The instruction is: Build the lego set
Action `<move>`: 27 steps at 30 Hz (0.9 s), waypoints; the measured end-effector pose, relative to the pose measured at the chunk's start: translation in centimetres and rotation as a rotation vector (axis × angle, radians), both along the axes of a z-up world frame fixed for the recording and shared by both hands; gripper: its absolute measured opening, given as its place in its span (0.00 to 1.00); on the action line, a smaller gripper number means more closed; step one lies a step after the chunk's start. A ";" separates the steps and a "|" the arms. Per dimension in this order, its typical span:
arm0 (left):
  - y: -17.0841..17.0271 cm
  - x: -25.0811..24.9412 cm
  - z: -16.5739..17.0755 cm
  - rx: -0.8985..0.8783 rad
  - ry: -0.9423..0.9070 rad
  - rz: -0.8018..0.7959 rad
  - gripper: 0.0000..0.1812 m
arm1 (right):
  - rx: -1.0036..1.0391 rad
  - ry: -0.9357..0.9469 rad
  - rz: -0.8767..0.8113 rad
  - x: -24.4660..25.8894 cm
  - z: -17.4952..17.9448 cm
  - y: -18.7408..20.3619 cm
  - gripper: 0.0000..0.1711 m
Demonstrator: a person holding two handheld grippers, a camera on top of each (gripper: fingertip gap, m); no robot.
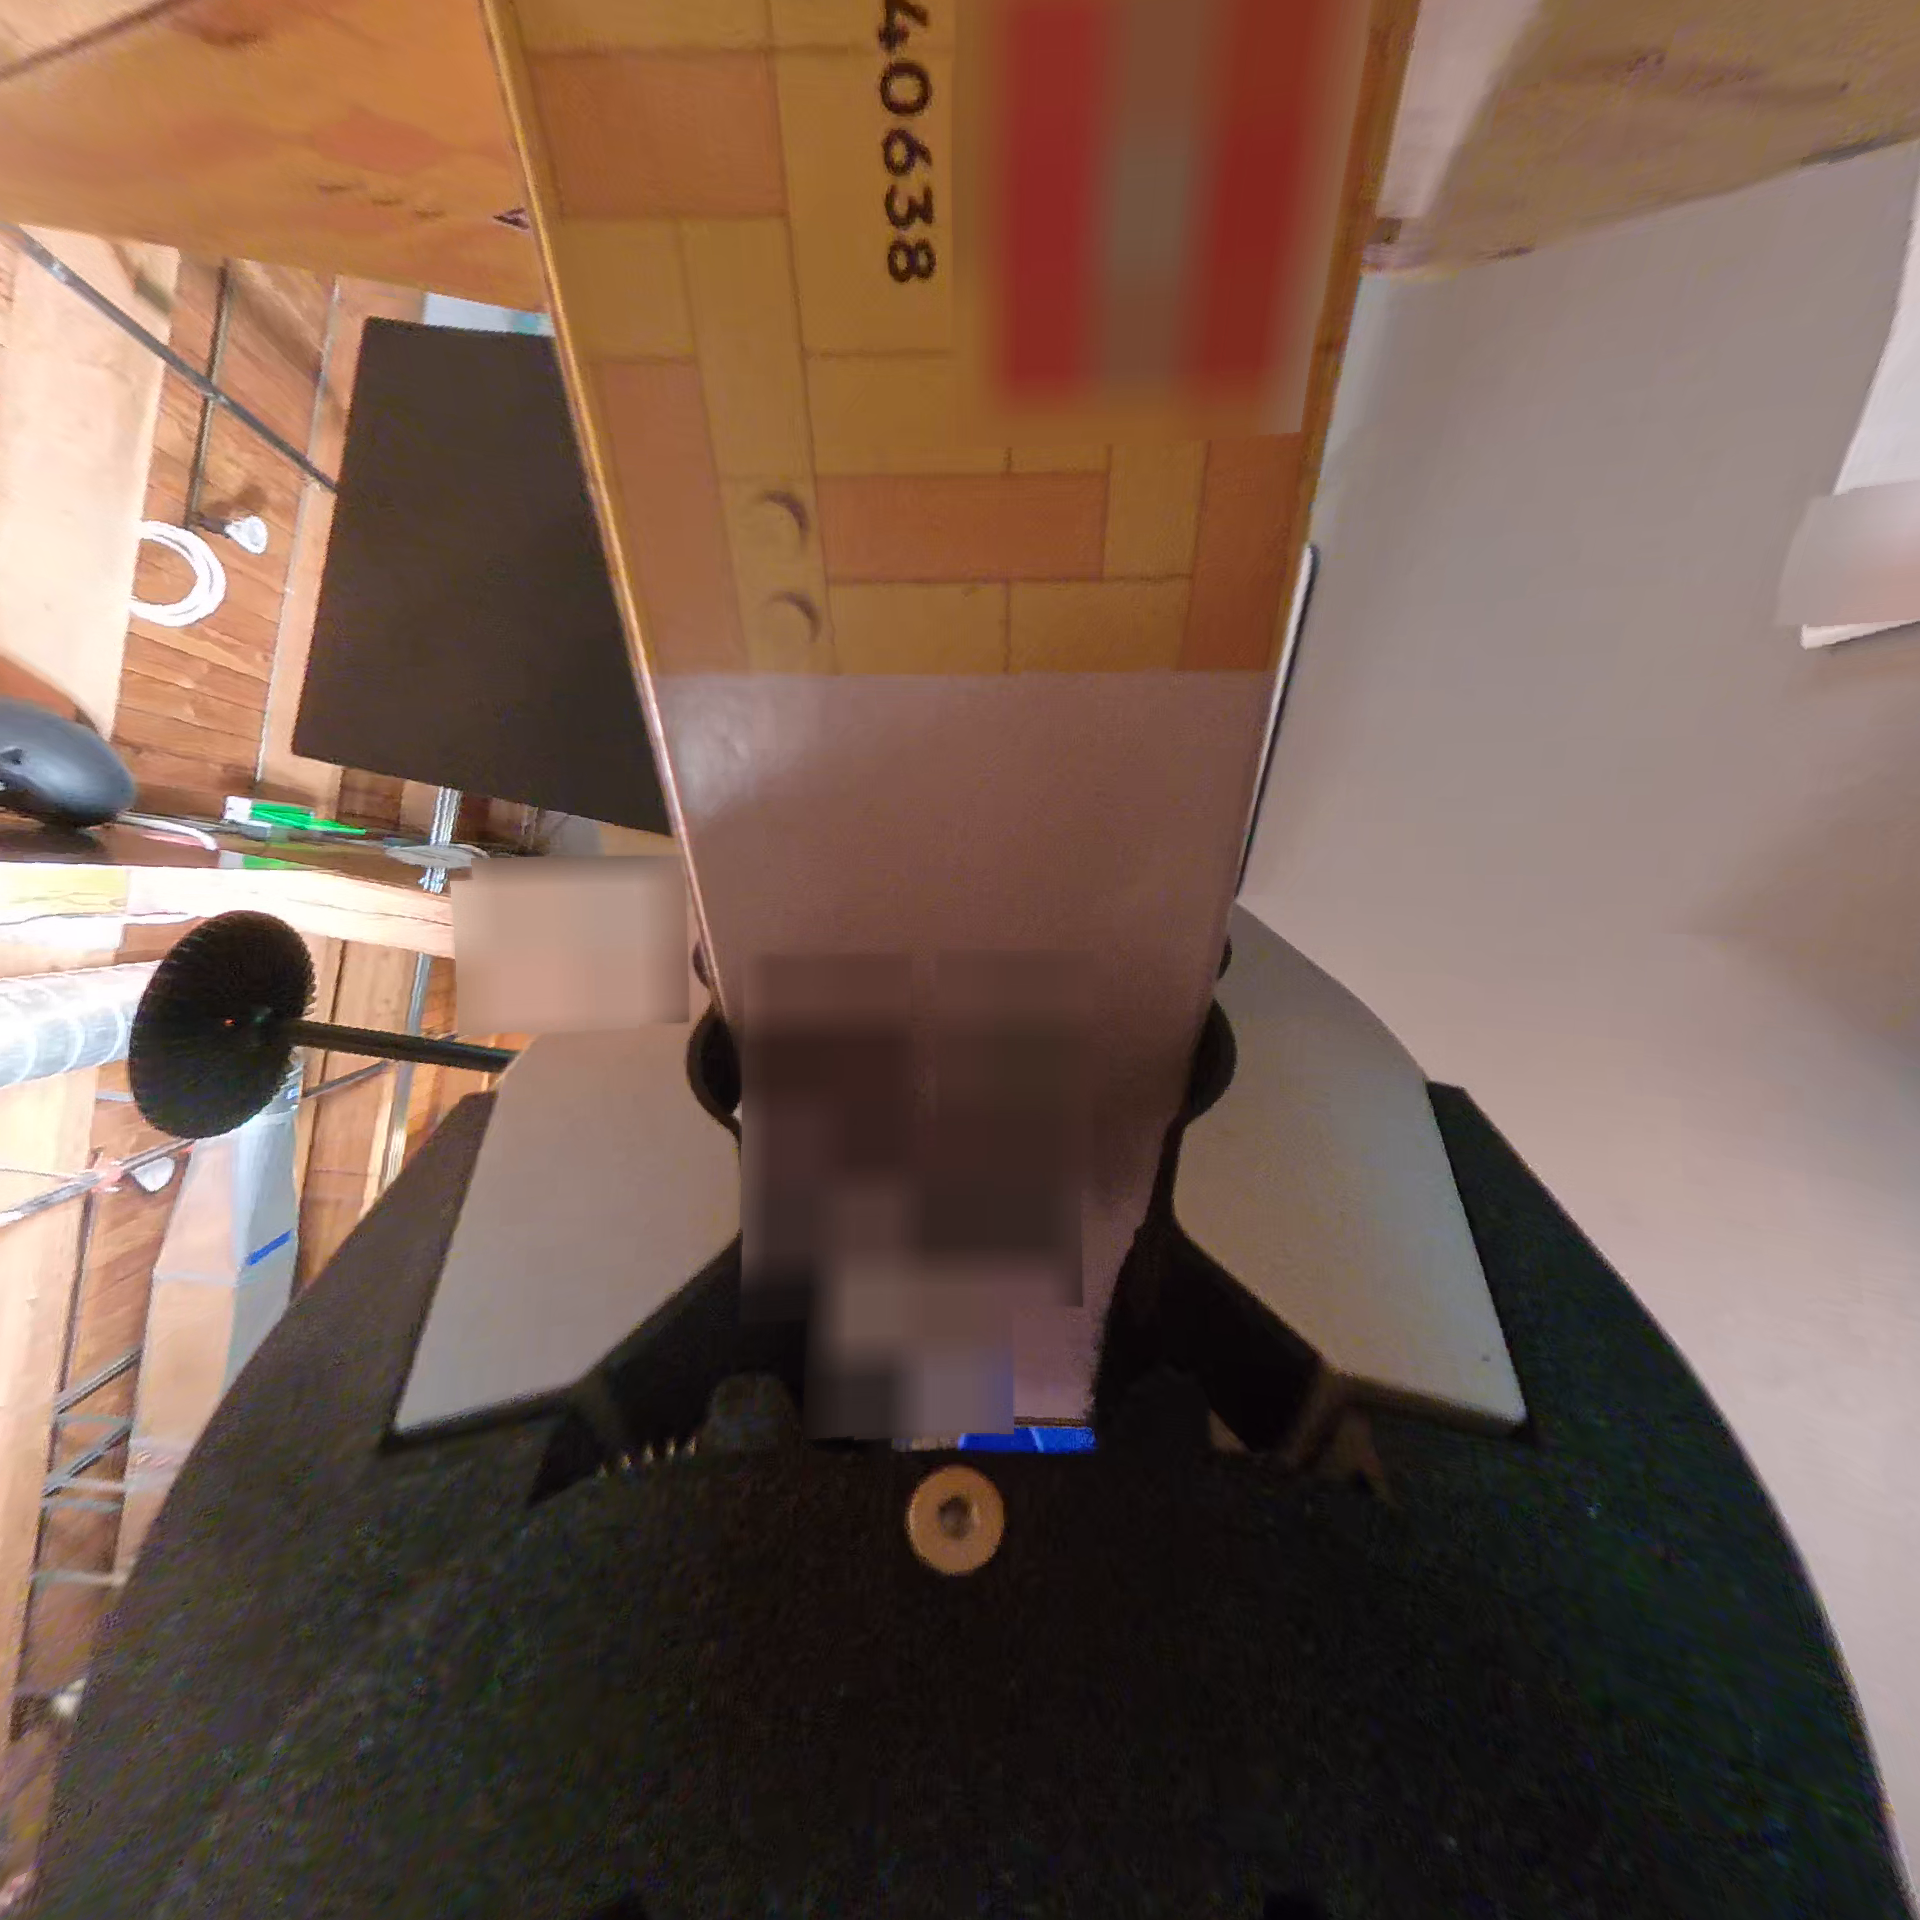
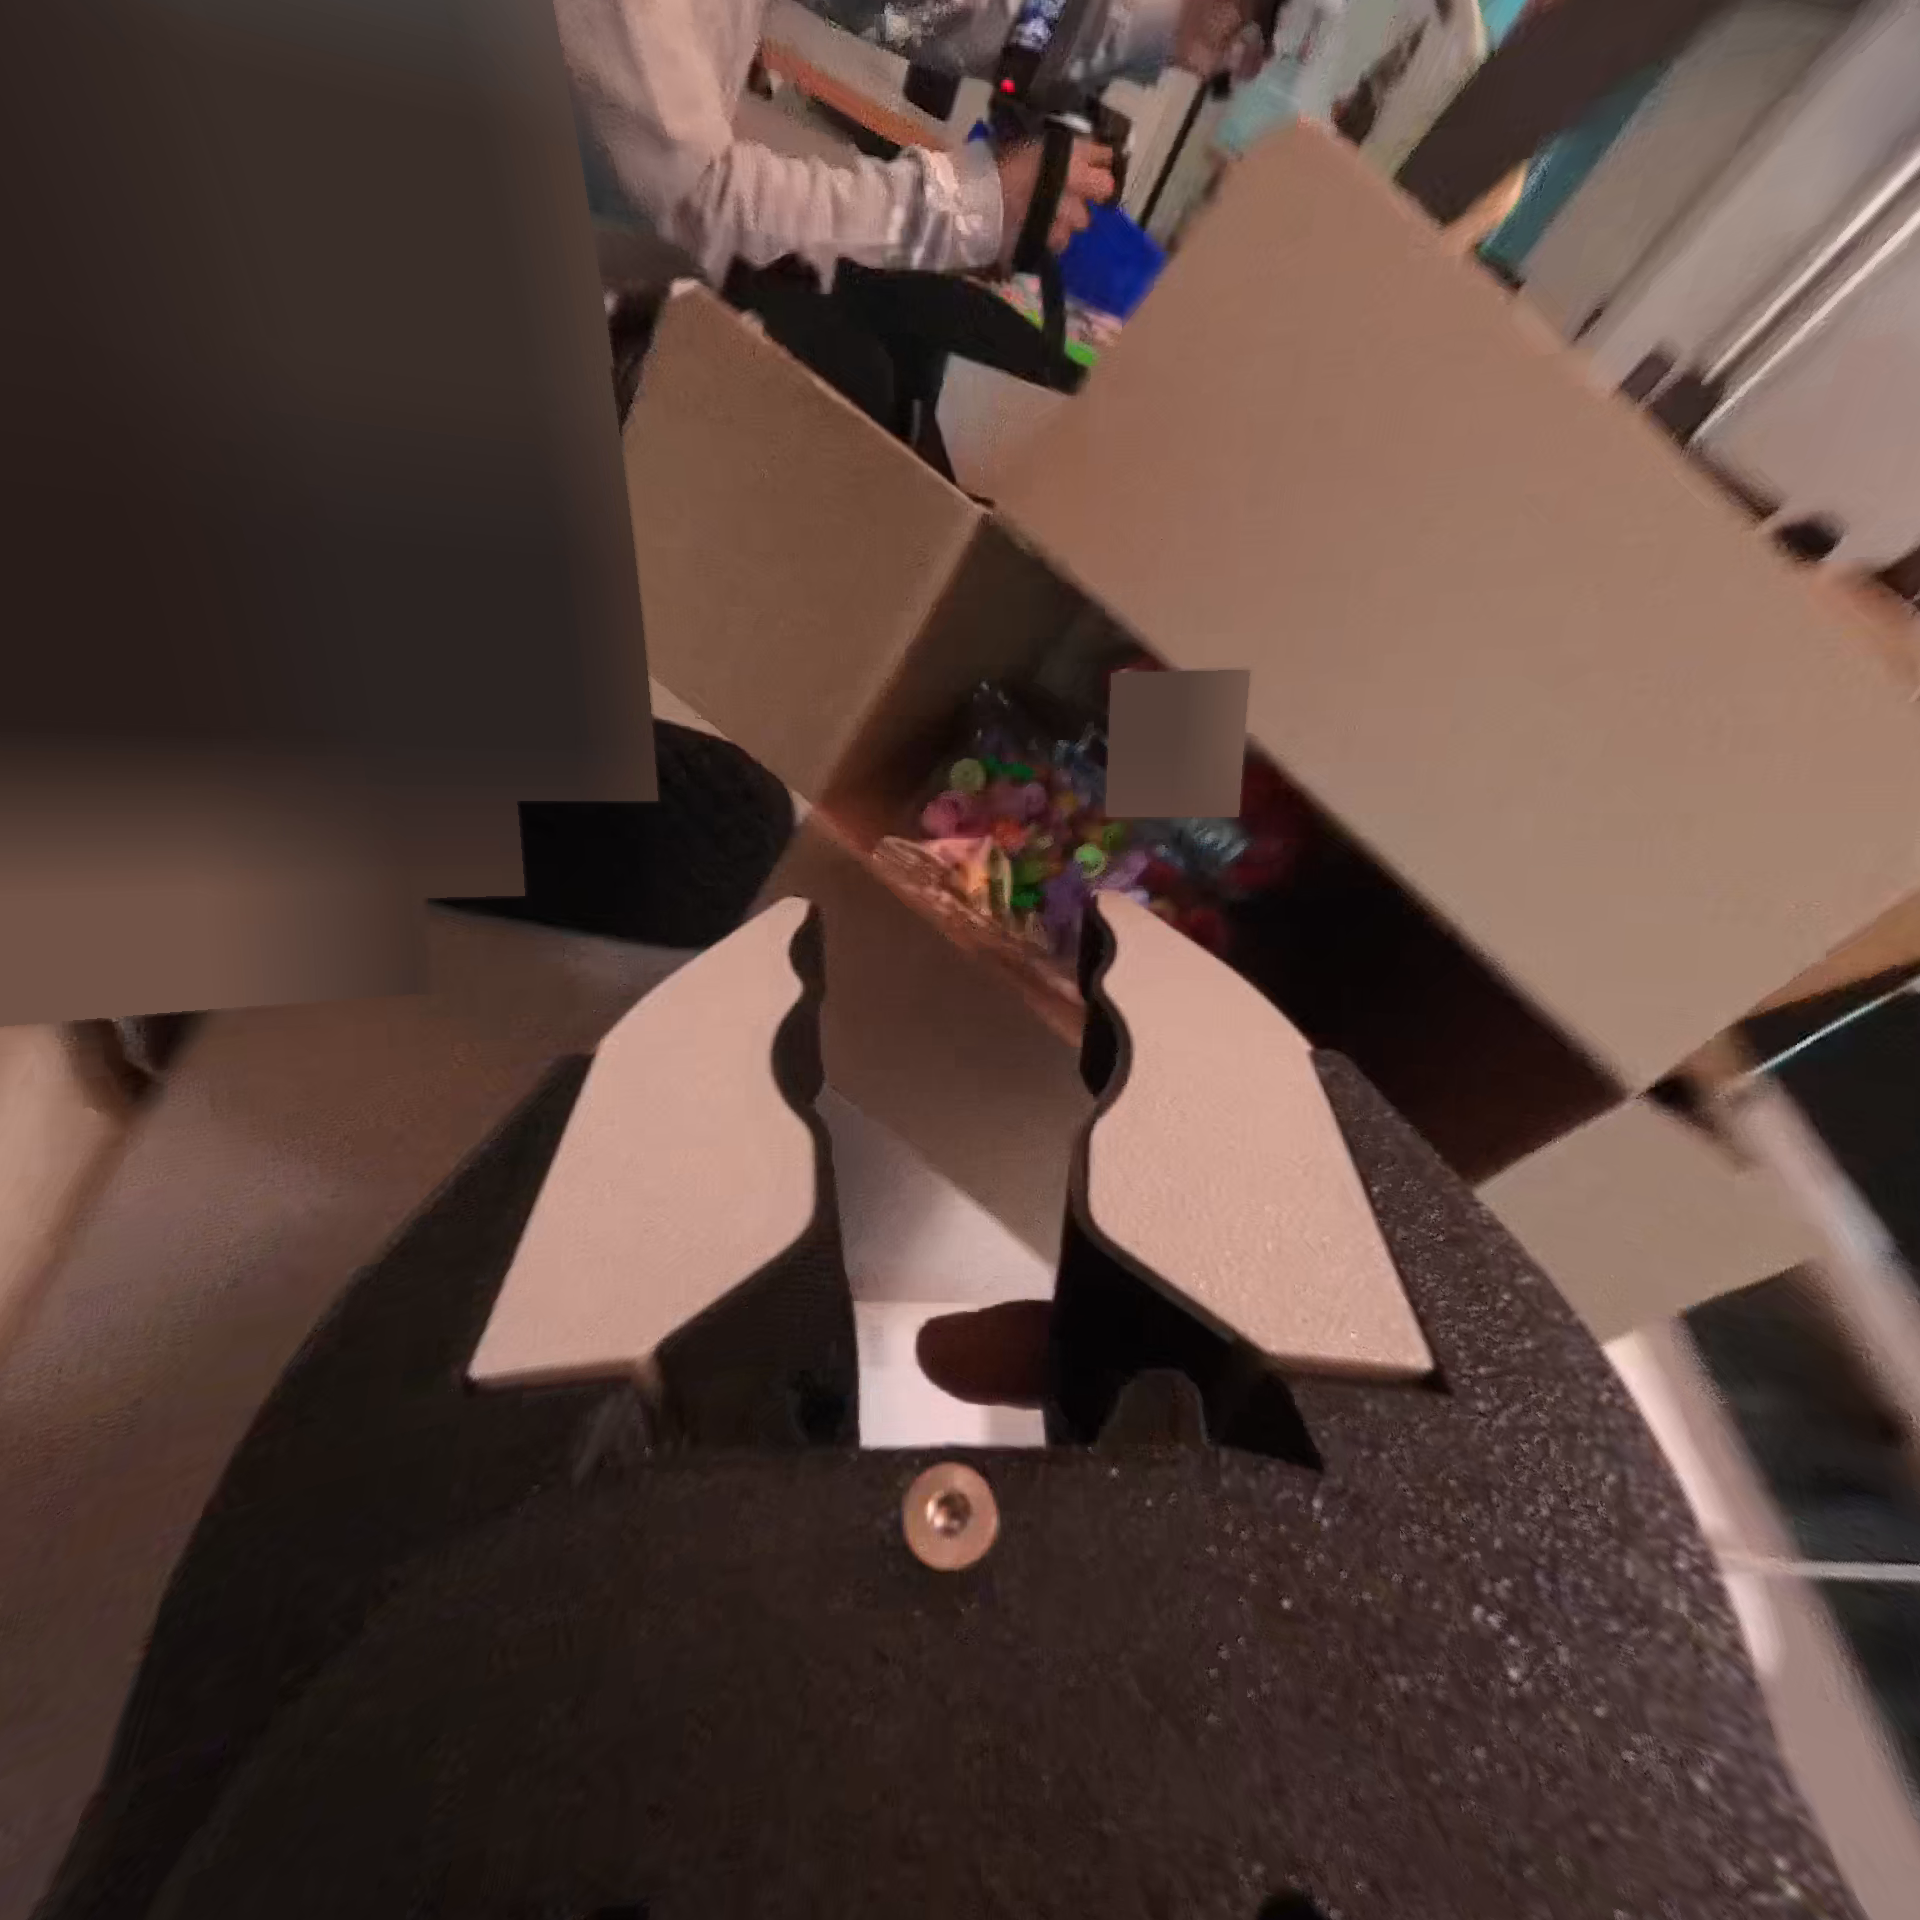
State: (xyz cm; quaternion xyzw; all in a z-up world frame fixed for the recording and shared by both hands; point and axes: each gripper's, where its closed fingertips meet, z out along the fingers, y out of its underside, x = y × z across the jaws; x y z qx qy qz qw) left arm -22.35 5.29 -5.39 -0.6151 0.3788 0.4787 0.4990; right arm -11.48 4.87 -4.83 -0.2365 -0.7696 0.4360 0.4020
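A wood-panelled room surrounds a pale surface [image 1: 1558, 831]. The left gripper [image 1: 961, 1039] pinches the lego box [image 1: 935, 520] aloft; the right gripper [image 2: 951, 935], spread and empty, faces its open end, where colourful bags [image 2: 1018, 831] await pulling out: unpacking stage.

Dark monitor [image 1: 468, 582] and black mouse [image 1: 57, 774] — a white-sleeved person [image 2: 790, 177] beyond.

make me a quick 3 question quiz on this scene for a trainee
1. True or false: the left gripper is shut on the lego box.
2. What lies inside the open cardboard box? A) bags of colourful pieces B) tools C) nothing
3. Fill in: the right gripper is ____ and holds nothing.

Key: 1 true; 2 A, the bags of colourful pieces; 3 open.
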 end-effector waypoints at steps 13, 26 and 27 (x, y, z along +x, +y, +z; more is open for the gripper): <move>-0.6 0.1 -1.1 -0.033 -0.015 -0.027 0.46 | 0.417 0.153 0.193 0.7 -1.4 -2.1 0.00; -2.0 -1.4 -2.7 0.032 -0.365 -0.017 0.46 | 0.157 0.296 0.101 3.4 5.7 0.1 0.00; -2.1 -1.6 -2.8 0.035 -0.394 -0.013 0.46 | 0.129 0.276 0.079 3.4 6.4 0.7 0.00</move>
